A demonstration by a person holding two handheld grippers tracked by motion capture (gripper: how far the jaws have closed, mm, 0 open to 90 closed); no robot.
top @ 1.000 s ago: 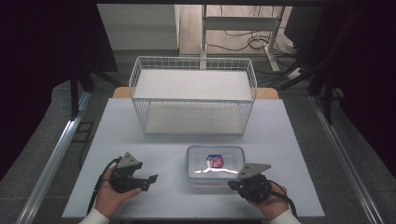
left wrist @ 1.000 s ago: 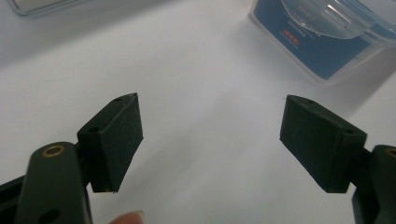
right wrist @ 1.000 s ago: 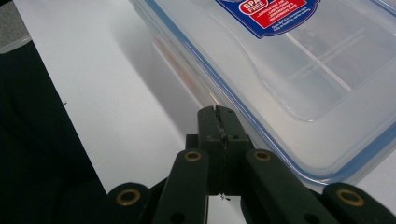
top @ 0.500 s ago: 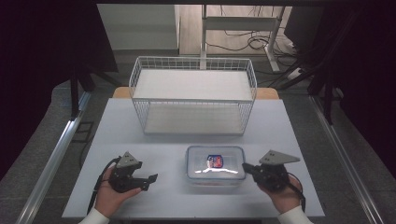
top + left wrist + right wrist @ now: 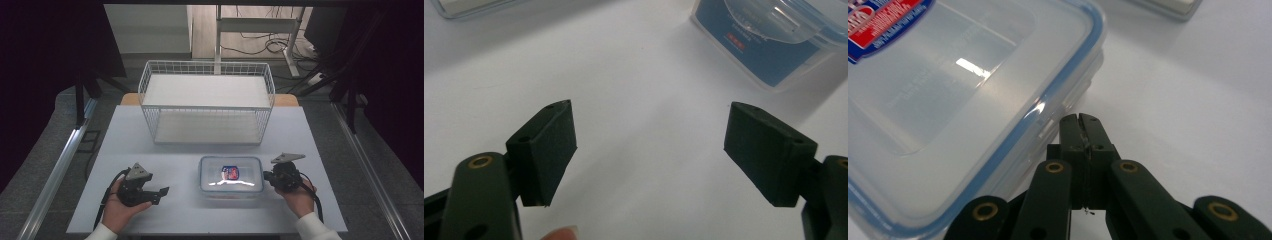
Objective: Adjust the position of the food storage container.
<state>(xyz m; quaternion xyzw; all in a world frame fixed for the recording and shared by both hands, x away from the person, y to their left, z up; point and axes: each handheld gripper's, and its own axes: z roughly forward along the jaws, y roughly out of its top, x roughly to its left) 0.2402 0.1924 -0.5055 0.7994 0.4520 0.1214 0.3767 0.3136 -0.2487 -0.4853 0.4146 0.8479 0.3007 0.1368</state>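
Two grippers flank the lidded container (image 5: 231, 175) on the desk (image 5: 165, 145): the right gripper (image 5: 266, 176), jaws closed on nothing, sits at its right side latch; the left gripper (image 5: 161, 192) gapes empty, well apart.

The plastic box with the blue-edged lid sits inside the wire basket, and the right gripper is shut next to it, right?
Not quite. The plastic box sits on the white table in front of the wire basket, as the high view shows. The right gripper is indeed shut beside it.
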